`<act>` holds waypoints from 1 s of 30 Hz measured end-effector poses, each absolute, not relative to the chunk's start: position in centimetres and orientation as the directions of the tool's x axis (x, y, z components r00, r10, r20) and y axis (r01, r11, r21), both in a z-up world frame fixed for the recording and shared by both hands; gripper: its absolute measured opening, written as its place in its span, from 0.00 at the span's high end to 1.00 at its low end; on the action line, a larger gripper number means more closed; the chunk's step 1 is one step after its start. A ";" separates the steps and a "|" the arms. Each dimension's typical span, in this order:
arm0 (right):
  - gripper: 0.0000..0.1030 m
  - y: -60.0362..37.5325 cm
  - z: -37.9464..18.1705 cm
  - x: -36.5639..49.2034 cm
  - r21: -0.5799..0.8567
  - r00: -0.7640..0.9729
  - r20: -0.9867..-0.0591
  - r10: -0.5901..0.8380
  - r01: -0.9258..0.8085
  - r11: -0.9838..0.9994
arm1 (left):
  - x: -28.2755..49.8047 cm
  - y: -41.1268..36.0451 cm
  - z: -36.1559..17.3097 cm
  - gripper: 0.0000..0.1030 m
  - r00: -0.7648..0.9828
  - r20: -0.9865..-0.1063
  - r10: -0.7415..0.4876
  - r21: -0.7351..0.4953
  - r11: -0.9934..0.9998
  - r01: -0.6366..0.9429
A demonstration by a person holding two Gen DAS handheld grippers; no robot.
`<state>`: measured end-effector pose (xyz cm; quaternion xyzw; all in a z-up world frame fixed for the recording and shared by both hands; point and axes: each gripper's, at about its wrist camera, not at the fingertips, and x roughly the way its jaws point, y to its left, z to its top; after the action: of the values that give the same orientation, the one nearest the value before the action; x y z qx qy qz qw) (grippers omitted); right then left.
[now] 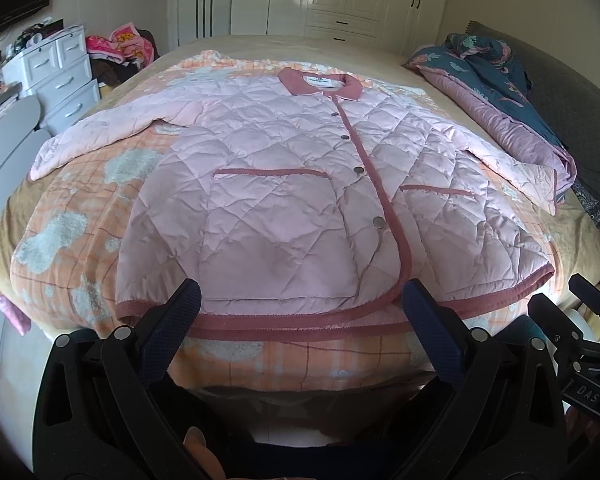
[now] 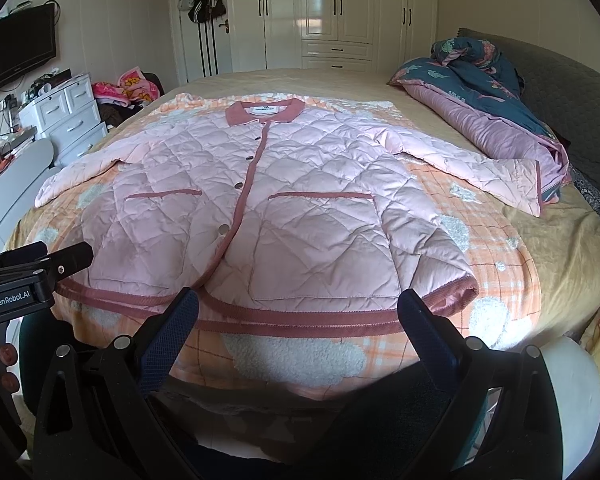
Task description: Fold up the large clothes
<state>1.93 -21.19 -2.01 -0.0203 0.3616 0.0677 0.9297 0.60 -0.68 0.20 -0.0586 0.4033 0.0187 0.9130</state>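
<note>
A pink quilted jacket [image 1: 284, 184] with dark pink trim lies flat and face up on the bed, buttoned, collar far, sleeves spread to both sides. It shows in the right wrist view too [image 2: 276, 208]. My left gripper [image 1: 300, 304] is open and empty, just short of the hem near the jacket's middle. My right gripper [image 2: 298, 312] is open and empty, just short of the hem under the right pocket. The left gripper's body [image 2: 24, 280] shows at the left of the right wrist view.
The jacket rests on an orange checked blanket [image 1: 72, 216] over a beige bed [image 2: 560, 248]. A rolled teal and purple quilt [image 2: 488, 112] lies at the right. A white drawer unit [image 1: 60, 76] and clothes pile stand left. Wardrobes [image 2: 336, 8] line the far wall.
</note>
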 end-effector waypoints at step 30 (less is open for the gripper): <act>0.04 -22.1 3.7 15.5 0.019 0.751 -0.656 0.083 -0.093 0.995 | 15.0 -0.5 3.8 0.08 0.688 -0.726 0.012 -0.092 0.989 -0.114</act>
<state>15.52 -22.14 3.72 -0.0074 0.3500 0.0472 0.9355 14.99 -0.52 3.78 -0.0649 0.3938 0.0342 0.9163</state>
